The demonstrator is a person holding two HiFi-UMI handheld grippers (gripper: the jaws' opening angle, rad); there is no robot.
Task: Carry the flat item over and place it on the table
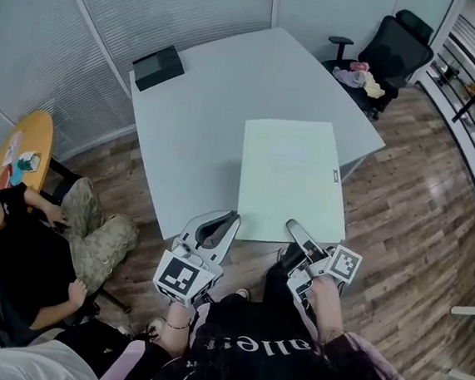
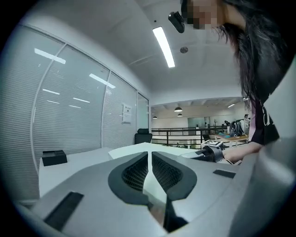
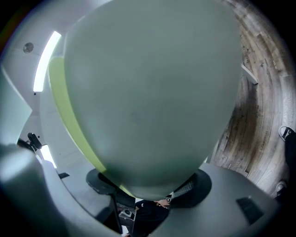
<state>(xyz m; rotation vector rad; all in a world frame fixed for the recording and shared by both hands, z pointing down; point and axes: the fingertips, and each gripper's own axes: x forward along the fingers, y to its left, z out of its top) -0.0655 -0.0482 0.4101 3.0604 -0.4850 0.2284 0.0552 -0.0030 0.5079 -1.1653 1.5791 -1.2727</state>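
The flat item is a pale green board (image 1: 293, 178) that lies on the white table (image 1: 195, 114), its near end overhanging the table's edge. My right gripper (image 1: 296, 231) is shut on the board's near edge. In the right gripper view the board (image 3: 148, 92) fills the picture, and the right gripper (image 3: 148, 185) has a jaw on each face of it. My left gripper (image 1: 226, 221) hovers at the table's near edge, by the board's near left corner, apart from it. In the left gripper view the left gripper (image 2: 150, 159) is shut on nothing, with the board (image 2: 157, 148) beyond it.
A black box (image 1: 158, 67) sits at the table's far left corner. A black office chair (image 1: 393, 50) stands at the far right. A person (image 1: 31, 249) sits at the left beside a round orange table (image 1: 22, 152). Wooden floor lies to the right.
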